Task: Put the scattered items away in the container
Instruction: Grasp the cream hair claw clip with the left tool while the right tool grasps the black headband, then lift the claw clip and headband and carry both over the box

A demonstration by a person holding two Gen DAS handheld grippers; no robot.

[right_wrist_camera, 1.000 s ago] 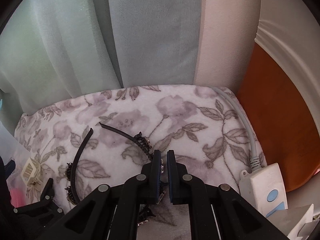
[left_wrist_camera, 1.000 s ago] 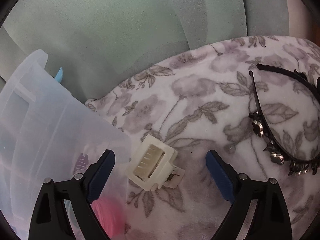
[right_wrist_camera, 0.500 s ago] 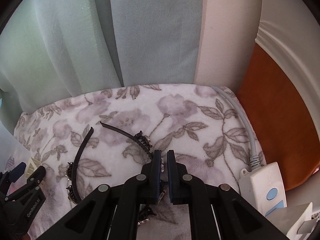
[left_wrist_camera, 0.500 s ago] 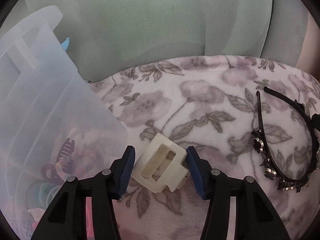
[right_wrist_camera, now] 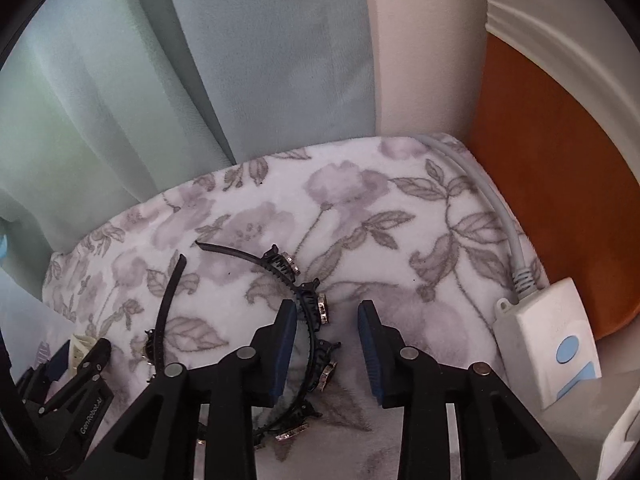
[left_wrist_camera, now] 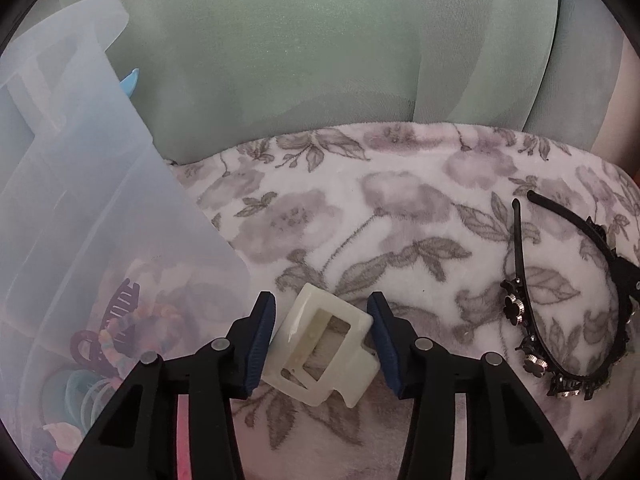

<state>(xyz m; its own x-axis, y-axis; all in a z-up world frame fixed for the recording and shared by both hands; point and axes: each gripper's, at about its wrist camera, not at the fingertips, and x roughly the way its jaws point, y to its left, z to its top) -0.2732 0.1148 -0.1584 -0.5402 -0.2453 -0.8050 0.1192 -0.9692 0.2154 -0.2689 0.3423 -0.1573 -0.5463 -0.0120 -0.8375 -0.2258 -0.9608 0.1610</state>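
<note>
The left gripper (left_wrist_camera: pixel 322 330) is closing on a cream clip (left_wrist_camera: pixel 326 354), which lies tilted on the floral blanket (left_wrist_camera: pixel 400 208) between its blue pads; the left pad touches the clip's edge, and whether the right pad presses it cannot be told. Only the left view shows the clear bin (left_wrist_camera: pixel 100 208) just left of the clip, holding a dark claw clip (left_wrist_camera: pixel 114 312) and coloured hair ties (left_wrist_camera: pixel 86 396).

The right gripper (right_wrist_camera: pixel 327 350) is opening, its jaws apart, with the black headband (right_wrist_camera: pixel 298 304) lying between them near the left pad, not gripped. Only the right view shows the white switch box (right_wrist_camera: pixel 550 344) and its grey cable (right_wrist_camera: pixel 496 216) at the blanket's right edge. The left gripper (right_wrist_camera: pixel 76 354) and the clip (right_wrist_camera: pixel 80 350) appear there at lower left.
</note>
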